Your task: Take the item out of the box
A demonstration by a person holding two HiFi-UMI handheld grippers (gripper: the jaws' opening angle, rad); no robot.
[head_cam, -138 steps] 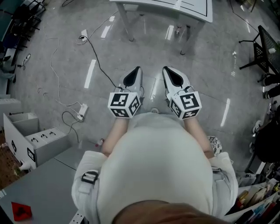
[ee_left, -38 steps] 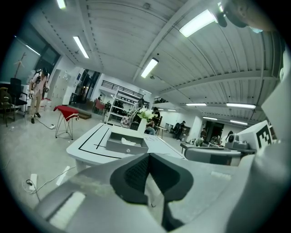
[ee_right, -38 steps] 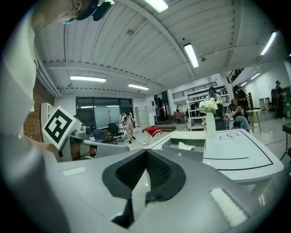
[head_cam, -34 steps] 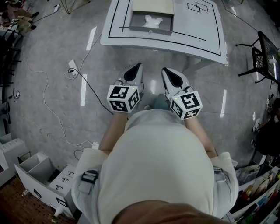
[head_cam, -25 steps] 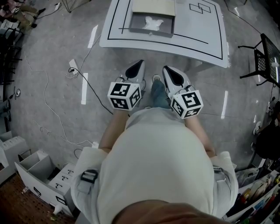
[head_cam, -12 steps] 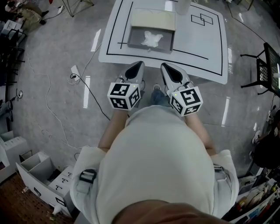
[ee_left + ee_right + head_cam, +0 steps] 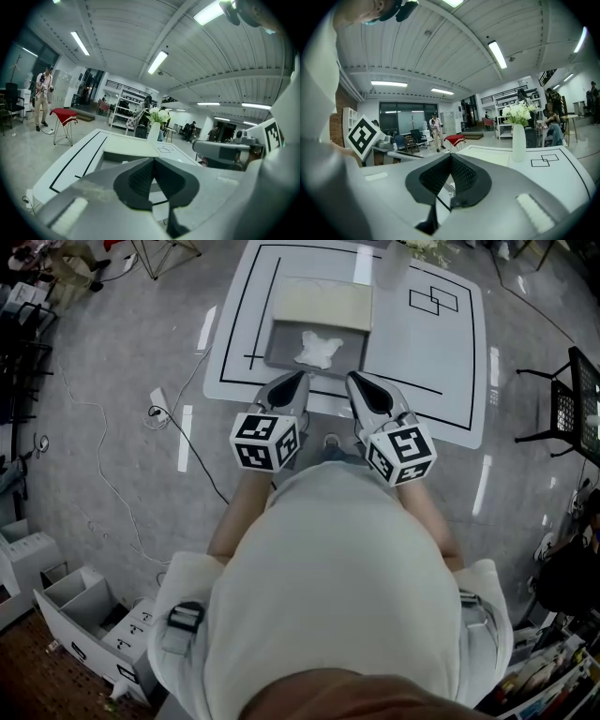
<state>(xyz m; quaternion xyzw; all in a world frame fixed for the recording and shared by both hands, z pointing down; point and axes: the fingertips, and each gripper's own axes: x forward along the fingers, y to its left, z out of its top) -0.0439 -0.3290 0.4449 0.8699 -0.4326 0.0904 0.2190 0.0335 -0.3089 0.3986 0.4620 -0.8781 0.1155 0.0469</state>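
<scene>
An open grey box (image 7: pixel 317 343) sits on the white table (image 7: pixel 422 352), its flat lid (image 7: pixel 322 304) folded back behind it. A crumpled white item (image 7: pixel 316 348) lies inside the box. My left gripper (image 7: pixel 292 382) is shut and empty, with its tip at the table's near edge just short of the box. My right gripper (image 7: pixel 358 381) is shut and empty beside it, level with the box's right corner. In the left gripper view, the left gripper (image 7: pixel 153 159) has its jaws meeting and the box wall (image 7: pixel 122 157) lies ahead. In the right gripper view, the right gripper (image 7: pixel 451 155) shows its jaws meeting.
A white vase of flowers (image 7: pixel 394 259) stands at the table's far side, behind the box. Black lines and squares (image 7: pixel 433 301) mark the tabletop. A cable and power strip (image 7: pixel 157 395) lie on the floor at left. A grey drawer unit (image 7: pixel 84 624) stands bottom left, a black chair (image 7: pixel 581 390) at right.
The person has walked up to the table. The table and box have come nearer in the head view, and both gripper tips now reach the table's near edge.
</scene>
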